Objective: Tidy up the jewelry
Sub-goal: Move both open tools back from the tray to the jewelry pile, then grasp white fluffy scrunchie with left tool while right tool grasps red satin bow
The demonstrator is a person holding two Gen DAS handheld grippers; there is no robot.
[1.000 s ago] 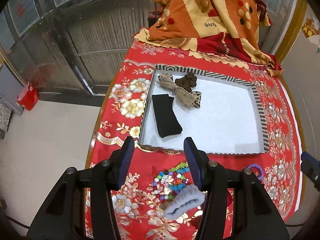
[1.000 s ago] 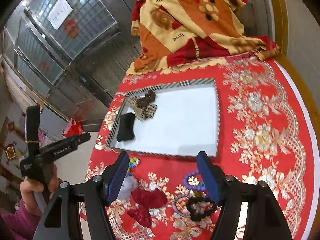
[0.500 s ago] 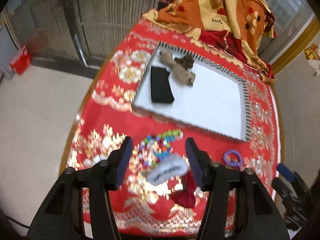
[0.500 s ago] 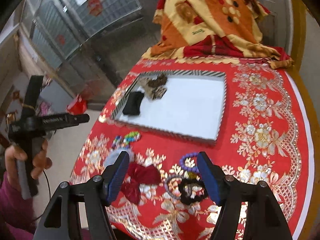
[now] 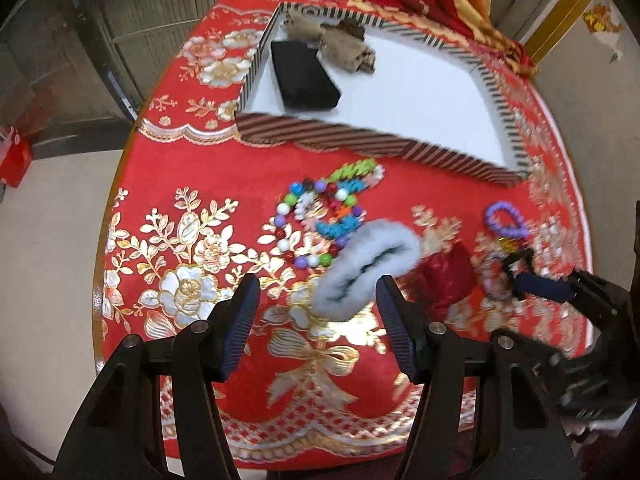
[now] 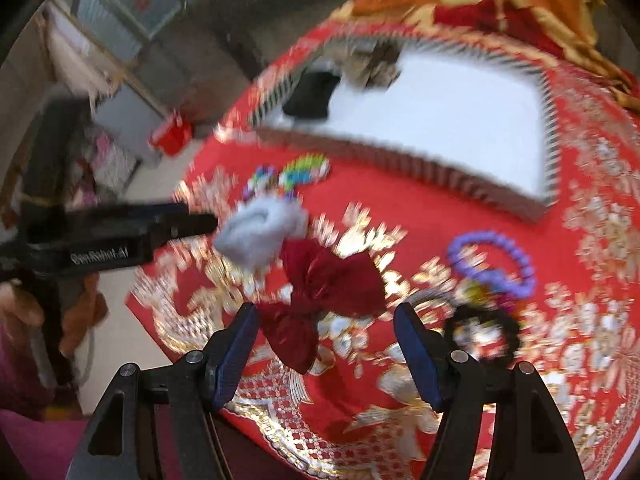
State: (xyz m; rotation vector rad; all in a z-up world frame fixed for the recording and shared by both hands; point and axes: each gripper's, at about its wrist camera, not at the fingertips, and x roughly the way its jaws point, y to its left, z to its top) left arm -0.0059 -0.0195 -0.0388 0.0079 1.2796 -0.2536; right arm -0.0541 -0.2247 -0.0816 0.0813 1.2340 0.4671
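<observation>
The left gripper [image 5: 316, 304] hangs low in the left wrist view with its jaws spread wide and nothing between the pads; the fluffy clip [image 5: 366, 266] lies just ahead of them, mid-frame, its lower end near the right pad. The right gripper [image 6: 322, 334] is likewise released and empty, with the red bow [image 6: 320, 292] on the cloth between and just beyond its tips at lower centre of the right wrist view.

The tray [image 5: 384, 146] sits in the upper half of both frames, holding a black pouch [image 5: 305, 76] and brown pieces in its upper-left corner. Still loose on the cloth are the bead string [image 5: 316, 216] just above the clip, the purple bracelet [image 6: 492, 264] at right, and a black ring [image 6: 484, 330] below it.

Risks, as I judge them: the clip overlaps the bow's edge and touches the beads, so a careless close could drag a neighbour along. The two grippers work close together and could collide. Both frames are blurred, so a hasty pinch may catch only fluff or cloth.
</observation>
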